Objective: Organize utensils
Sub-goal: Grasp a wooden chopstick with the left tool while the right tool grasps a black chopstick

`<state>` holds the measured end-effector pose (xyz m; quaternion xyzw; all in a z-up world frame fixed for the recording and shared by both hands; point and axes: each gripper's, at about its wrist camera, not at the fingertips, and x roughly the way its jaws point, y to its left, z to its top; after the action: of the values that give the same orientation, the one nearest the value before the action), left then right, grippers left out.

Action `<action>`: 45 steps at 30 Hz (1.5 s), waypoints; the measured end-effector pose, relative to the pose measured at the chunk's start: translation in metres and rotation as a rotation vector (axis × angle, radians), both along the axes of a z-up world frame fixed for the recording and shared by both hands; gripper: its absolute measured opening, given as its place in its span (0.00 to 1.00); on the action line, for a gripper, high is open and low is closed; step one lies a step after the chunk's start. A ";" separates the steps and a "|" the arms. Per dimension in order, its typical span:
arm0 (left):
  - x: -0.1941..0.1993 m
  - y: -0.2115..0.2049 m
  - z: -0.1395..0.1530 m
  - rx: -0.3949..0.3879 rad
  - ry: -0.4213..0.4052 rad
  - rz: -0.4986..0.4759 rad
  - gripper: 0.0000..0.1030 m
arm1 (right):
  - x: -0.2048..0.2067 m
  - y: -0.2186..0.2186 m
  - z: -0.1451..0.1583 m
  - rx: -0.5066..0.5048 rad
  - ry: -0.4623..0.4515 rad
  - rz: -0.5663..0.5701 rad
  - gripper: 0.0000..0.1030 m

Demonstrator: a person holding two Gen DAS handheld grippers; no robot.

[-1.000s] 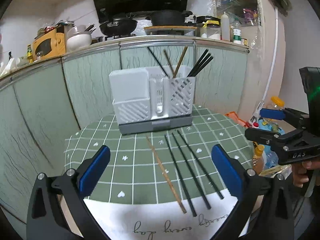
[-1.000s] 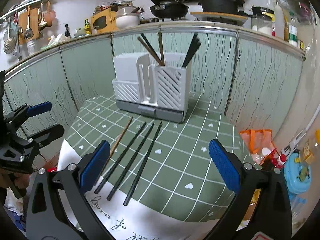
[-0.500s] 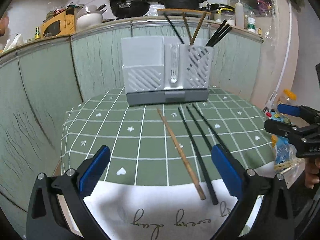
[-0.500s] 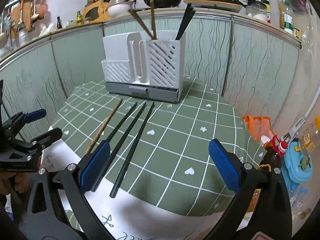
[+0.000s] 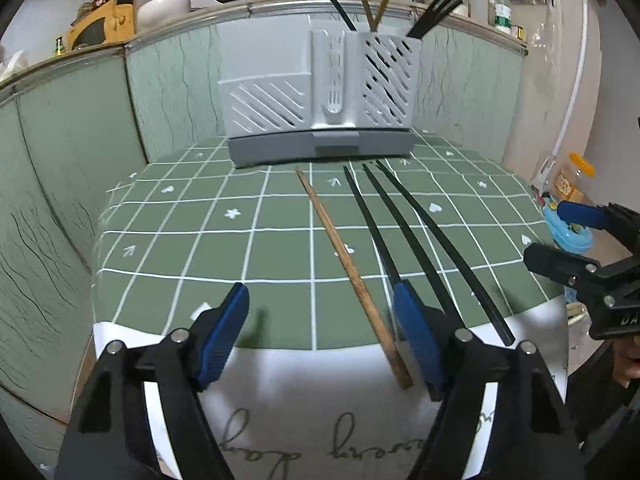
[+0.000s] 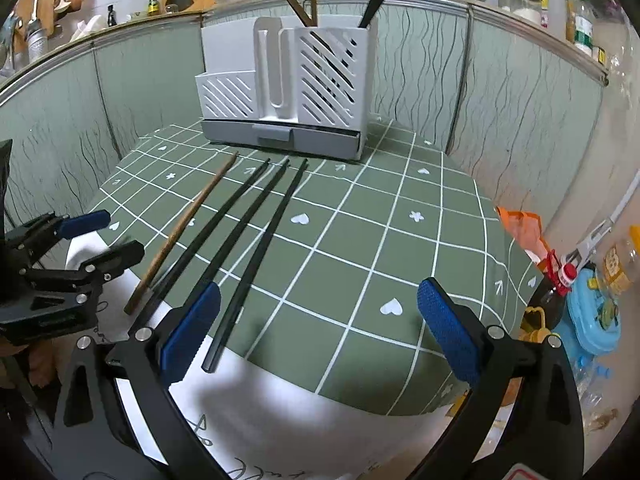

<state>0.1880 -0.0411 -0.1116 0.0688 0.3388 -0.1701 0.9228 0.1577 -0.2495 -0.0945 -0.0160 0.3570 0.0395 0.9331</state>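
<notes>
We judged the main risk to be a bad pick. The left gripper [image 5: 320, 336] hung low over the near end of the brown chopstick [image 5: 352, 272], its jaws apart with nothing pressed between them, and its right pad [image 5: 416, 336] sat over the nearest black chopstick [image 5: 384, 248]. Closing there could catch both sticks, or roll the brown one off the cloth edge. The right gripper [image 6: 320, 332] was wide open and empty, its left pad [image 6: 192, 328] close to the middle black stick; we could not tell whether it touched. All four sticks lay side by side on the green cloth [image 5: 200, 248], tips toward the white holder [image 5: 320, 96], which already held several.

Against a second earlier, both grippers had come down toward the table, so holder and sticks loomed larger. The left jaws had just been closing, from fully spread to partly narrowed.
</notes>
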 end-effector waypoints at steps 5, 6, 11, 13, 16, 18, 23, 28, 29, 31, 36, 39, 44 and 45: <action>0.006 -0.009 -0.010 0.024 0.022 0.001 0.58 | 0.001 -0.002 -0.001 -0.001 0.004 -0.004 0.92; 0.007 -0.010 -0.013 0.025 0.026 0.002 0.55 | 0.000 -0.002 -0.002 -0.005 0.002 -0.004 0.92; 0.006 -0.013 -0.017 0.015 0.021 -0.001 0.48 | 0.000 -0.002 -0.004 -0.011 -0.001 -0.006 0.92; 0.005 -0.014 -0.018 0.007 0.021 -0.004 0.40 | 0.000 0.000 -0.006 -0.016 0.001 -0.004 0.92; 0.003 -0.017 -0.018 -0.011 0.020 -0.028 0.28 | 0.000 0.004 -0.010 -0.021 0.002 0.012 0.92; 0.001 -0.019 -0.019 -0.009 0.013 -0.042 0.23 | 0.000 0.008 -0.012 -0.032 0.000 0.023 0.91; 0.002 -0.012 -0.020 -0.035 0.021 -0.030 0.10 | 0.004 0.017 -0.019 -0.040 0.015 0.041 0.83; 0.005 0.000 -0.021 -0.070 0.029 -0.010 0.08 | 0.008 0.025 -0.023 -0.038 0.023 0.045 0.65; 0.005 0.001 -0.021 -0.076 0.031 -0.009 0.08 | 0.008 0.027 -0.023 -0.038 0.023 0.048 0.62; 0.005 0.004 -0.022 -0.079 0.030 0.001 0.08 | 0.009 0.033 -0.025 -0.040 0.024 0.064 0.53; 0.008 0.012 -0.022 -0.107 0.038 0.011 0.08 | 0.012 0.045 -0.032 -0.048 0.032 0.096 0.36; 0.008 0.015 -0.022 -0.116 0.038 0.011 0.08 | 0.012 0.050 -0.037 -0.054 0.039 0.118 0.25; 0.008 0.016 -0.023 -0.125 0.035 0.010 0.08 | 0.013 0.054 -0.038 -0.040 0.033 0.123 0.12; 0.008 0.016 -0.023 -0.125 0.034 0.010 0.08 | 0.013 0.054 -0.039 -0.044 0.031 0.120 0.10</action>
<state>0.1960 -0.0252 -0.1349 0.0066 0.3434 -0.1873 0.9203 0.1708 -0.1951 -0.1333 -0.0574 0.3707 0.0877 0.9228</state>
